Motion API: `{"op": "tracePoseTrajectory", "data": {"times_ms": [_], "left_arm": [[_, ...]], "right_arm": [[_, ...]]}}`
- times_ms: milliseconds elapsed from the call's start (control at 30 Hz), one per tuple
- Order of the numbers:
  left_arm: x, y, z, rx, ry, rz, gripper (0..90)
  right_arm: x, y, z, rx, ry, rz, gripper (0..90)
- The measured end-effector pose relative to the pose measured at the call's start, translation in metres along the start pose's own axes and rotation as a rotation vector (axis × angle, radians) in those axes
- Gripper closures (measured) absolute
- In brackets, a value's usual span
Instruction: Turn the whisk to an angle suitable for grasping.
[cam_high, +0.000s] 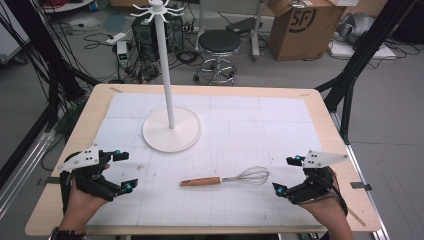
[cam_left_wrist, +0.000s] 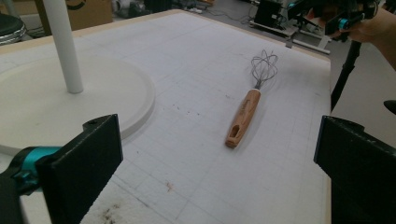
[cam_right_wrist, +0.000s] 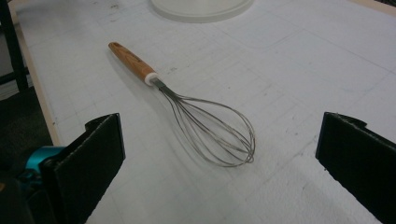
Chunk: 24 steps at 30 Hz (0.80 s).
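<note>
A wire whisk with a wooden handle lies flat on the white mat near the table's front, handle pointing left; it also lies in the left gripper view and the right gripper view. A white stand with a round base, a tall pole and hooks on top rises behind it. My left gripper rests open at the front left, nothing between its jaws. At the front right my right gripper is open too, its wide jaws pointing at the whisk's wire head a short way off.
The wooden table's edge frames the white gridded mat. On the floor behind stand a black stool, a cardboard box and tangled cables. Black frame legs flank the table on both sides.
</note>
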<state>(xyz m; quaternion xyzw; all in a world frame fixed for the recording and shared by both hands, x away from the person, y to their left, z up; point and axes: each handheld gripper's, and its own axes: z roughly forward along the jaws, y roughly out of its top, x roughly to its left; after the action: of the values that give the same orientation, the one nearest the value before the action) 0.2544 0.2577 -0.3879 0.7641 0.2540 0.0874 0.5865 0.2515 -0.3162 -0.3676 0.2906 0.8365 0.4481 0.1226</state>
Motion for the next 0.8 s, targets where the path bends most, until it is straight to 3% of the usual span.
{"op": "tracePoseTrajectory", "data": {"times_ms": [333,733,800], "left_arm": [[-0.002,0.003,-0.011,-0.027,0.007,0.012,1.7],[-0.003,0.003,-0.008,-0.017,0.002,0.014,1.6],[-0.004,0.003,-0.007,-0.014,0.002,0.014,1.6]], "right_arm": [[0.008,0.03,0.038,0.073,0.054,-0.065,0.2],[0.014,0.057,0.077,0.172,0.1,-0.109,0.3],[0.016,0.062,0.088,0.203,0.106,-0.134,0.2]]}}
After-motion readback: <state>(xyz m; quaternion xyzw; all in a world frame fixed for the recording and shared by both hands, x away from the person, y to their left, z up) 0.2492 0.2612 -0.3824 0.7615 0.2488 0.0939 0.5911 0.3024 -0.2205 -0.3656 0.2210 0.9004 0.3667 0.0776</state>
